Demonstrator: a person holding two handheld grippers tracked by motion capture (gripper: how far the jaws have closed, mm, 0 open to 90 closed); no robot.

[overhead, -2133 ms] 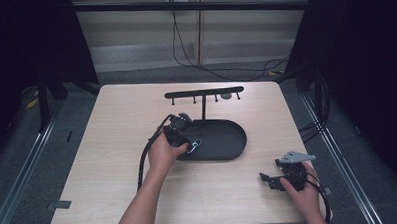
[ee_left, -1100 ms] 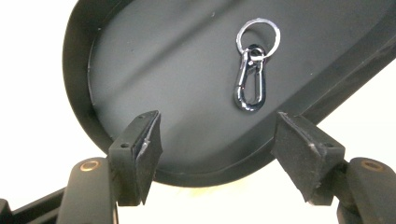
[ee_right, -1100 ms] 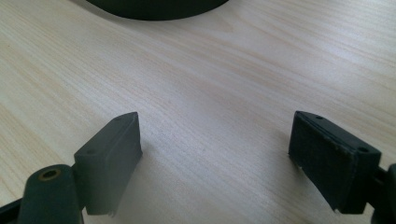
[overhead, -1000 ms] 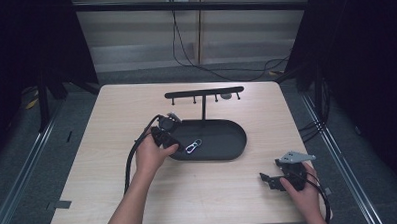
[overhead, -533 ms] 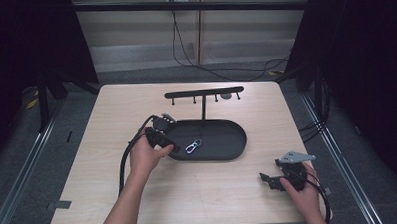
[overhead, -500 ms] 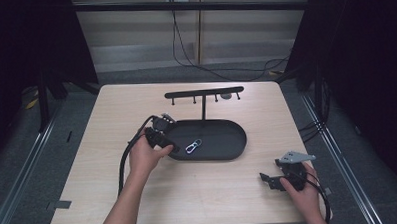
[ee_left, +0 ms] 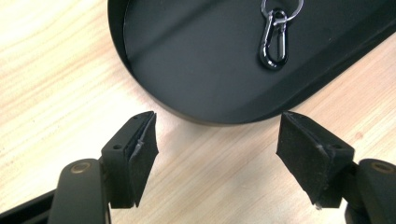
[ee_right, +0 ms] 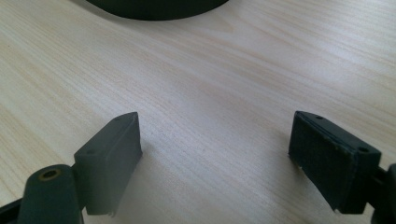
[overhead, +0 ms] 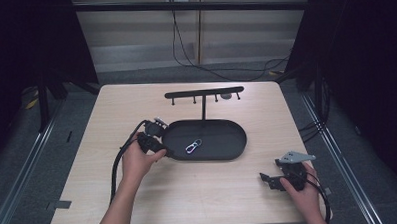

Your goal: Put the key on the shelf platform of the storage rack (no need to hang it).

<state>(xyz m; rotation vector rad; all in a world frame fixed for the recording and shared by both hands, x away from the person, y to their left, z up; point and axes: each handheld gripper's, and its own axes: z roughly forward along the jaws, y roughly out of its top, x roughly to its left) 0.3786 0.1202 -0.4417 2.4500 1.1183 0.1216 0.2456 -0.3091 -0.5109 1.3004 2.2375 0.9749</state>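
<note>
A pale wooden table (overhead: 139, 204) stands before a dark backdrop, with a black oval tray (overhead: 230, 146) near its middle and a black hook rack (overhead: 204, 93) just behind it. A silver carabiner (overhead: 192, 146) lies inside the tray, left of centre. The left gripper (ee_left: 215, 140), just off the tray's left end, has just been opening its jaws, nothing between them. The right gripper (ee_right: 215, 154) rests at the near right corner, jaws wide and empty.
</note>
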